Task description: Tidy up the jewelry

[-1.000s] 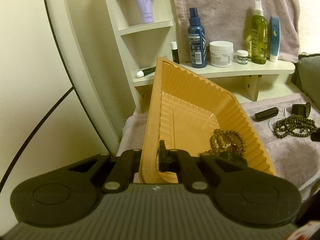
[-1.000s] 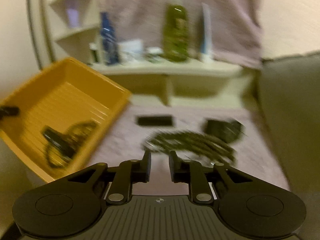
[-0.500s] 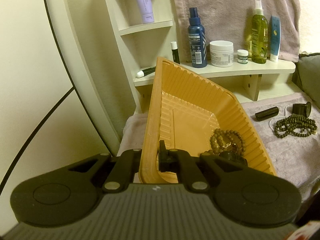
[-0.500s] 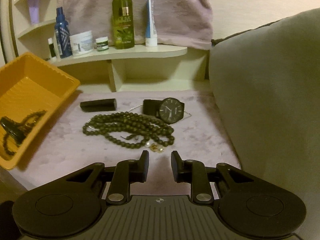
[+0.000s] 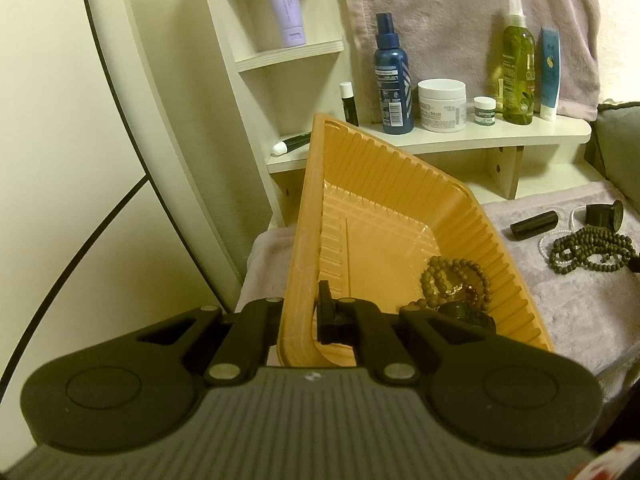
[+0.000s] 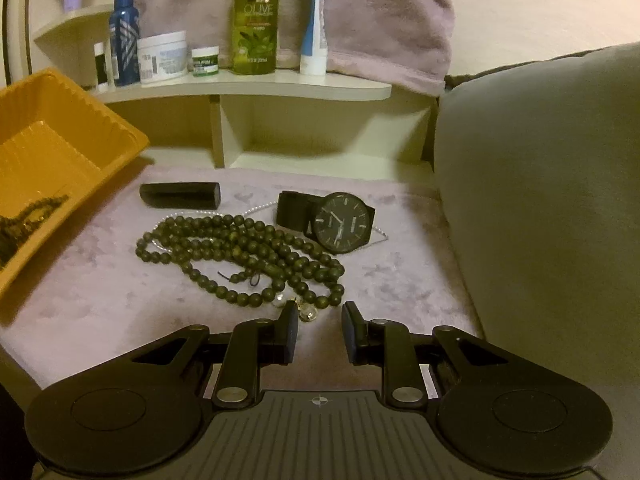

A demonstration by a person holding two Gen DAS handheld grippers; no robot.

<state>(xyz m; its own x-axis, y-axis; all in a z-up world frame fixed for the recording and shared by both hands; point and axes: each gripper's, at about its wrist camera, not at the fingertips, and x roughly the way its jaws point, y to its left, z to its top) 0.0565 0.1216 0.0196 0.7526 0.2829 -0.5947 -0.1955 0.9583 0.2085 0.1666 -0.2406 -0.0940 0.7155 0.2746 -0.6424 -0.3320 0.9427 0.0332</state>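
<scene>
My left gripper (image 5: 304, 320) is shut on the near rim of the orange tray (image 5: 380, 184) and holds it tilted. A brown bead bracelet (image 5: 454, 280) and a dark watch (image 5: 468, 316) lie in the tray's low corner. My right gripper (image 6: 320, 332) is open and empty, just above the near end of a long dark bead necklace (image 6: 240, 248) on the mauve cloth (image 6: 100, 280). A black watch (image 6: 340, 226), a thin pearl chain (image 6: 256, 209) and a black tube (image 6: 180, 195) lie beyond it. The tray (image 6: 52, 148) shows at the left.
A cream shelf (image 6: 248, 88) at the back carries bottles, jars and tubes. A grey cushion (image 6: 540, 200) rises at the right of the cloth. A white curved panel (image 5: 100, 160) stands left of the tray.
My right gripper has swung right from the tray, come down close over the bead necklace, and its fingers have spread a little. The left gripper and tray have not moved.
</scene>
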